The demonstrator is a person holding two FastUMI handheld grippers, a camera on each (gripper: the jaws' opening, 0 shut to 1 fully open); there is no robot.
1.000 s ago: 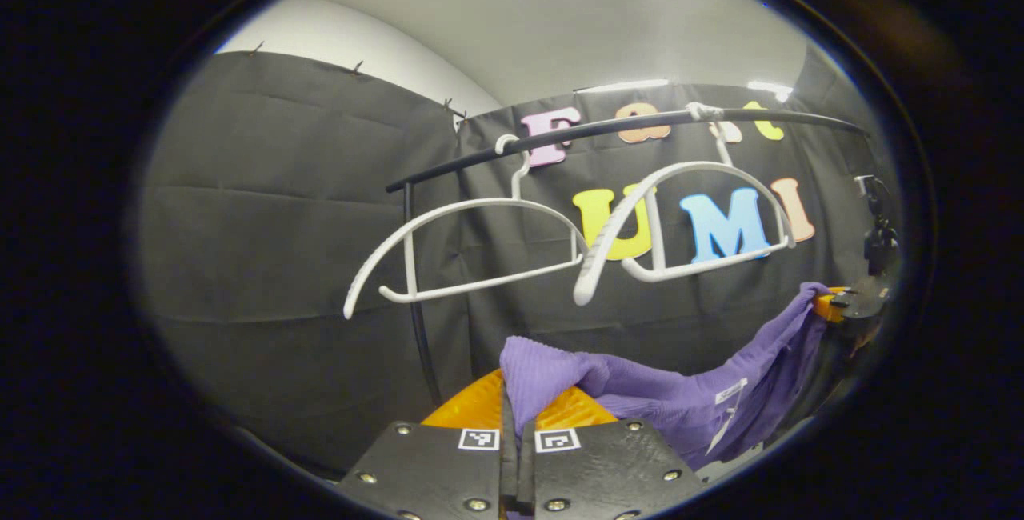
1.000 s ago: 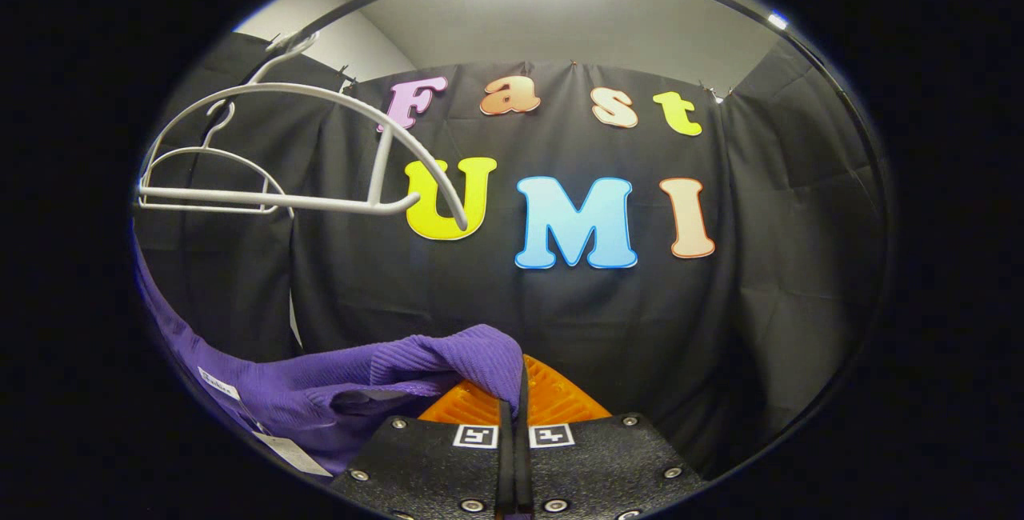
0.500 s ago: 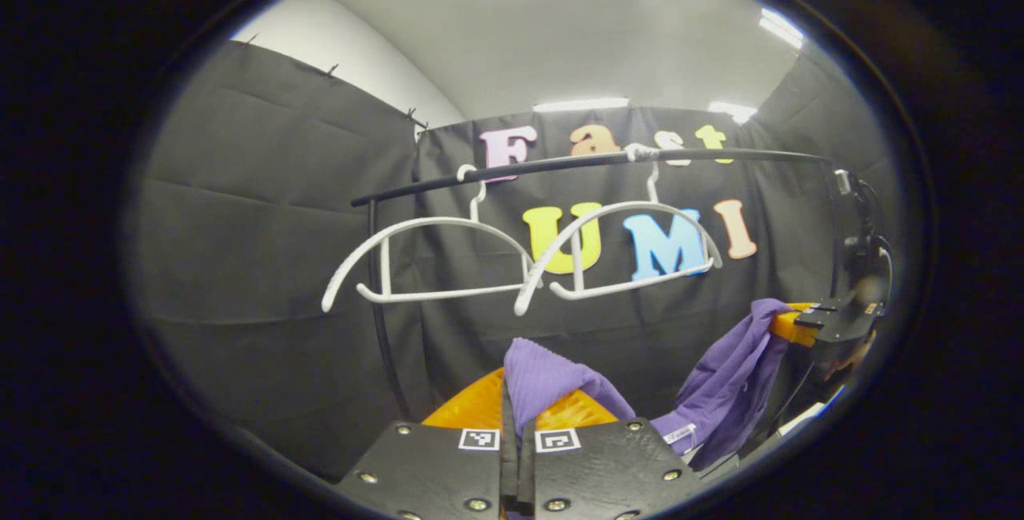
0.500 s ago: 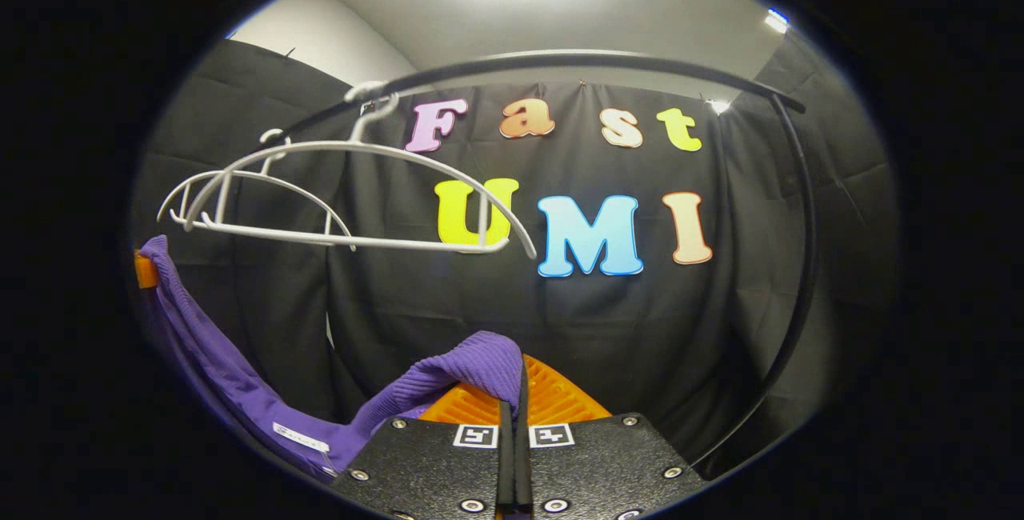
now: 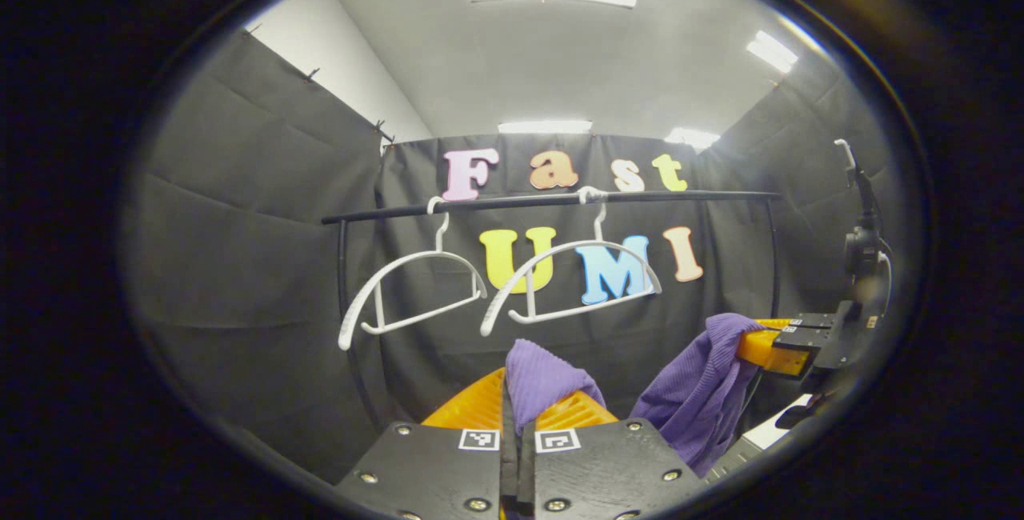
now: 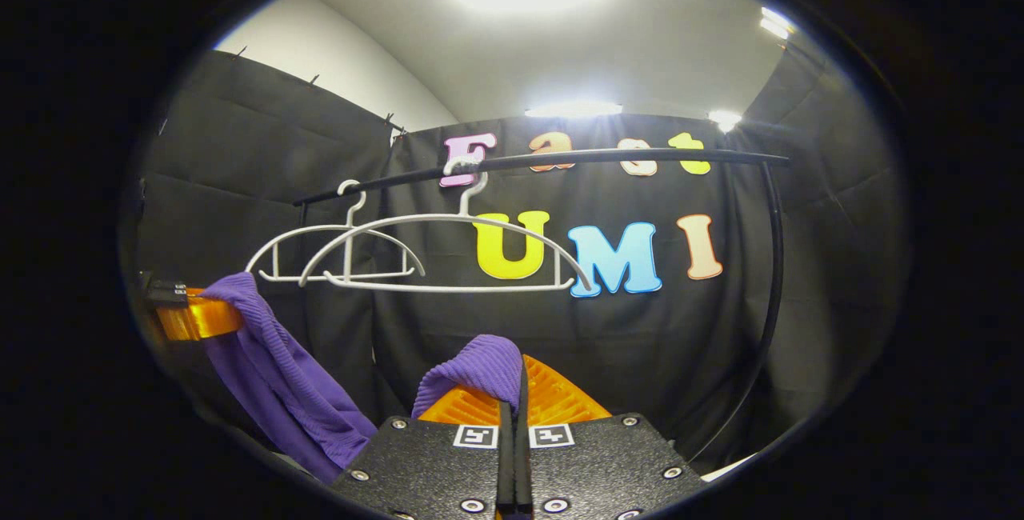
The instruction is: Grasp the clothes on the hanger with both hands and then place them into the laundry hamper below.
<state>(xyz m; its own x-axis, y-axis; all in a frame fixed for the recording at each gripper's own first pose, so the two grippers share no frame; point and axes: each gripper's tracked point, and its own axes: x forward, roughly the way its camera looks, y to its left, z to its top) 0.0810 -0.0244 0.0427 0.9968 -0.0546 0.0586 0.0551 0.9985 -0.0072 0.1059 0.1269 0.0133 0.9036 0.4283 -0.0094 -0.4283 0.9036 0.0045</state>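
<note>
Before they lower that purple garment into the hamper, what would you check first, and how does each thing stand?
1. Left fingers shut on the garment: ok, purple cloth is pinched between them.
2. Right fingers shut on the garment: ok, a purple fold sits in their grip.
3. Garment off the hangers: ok, both white hangers hang bare on the rail.
4. Cloth free of the rail and hangers: ok, it sags between the two grippers, below the hangers.
5. Hamper below and lined up: cannot tell.
6. How low the garment's hem hangs: cannot tell, the cloth runs out of sight at the bottom.
</note>
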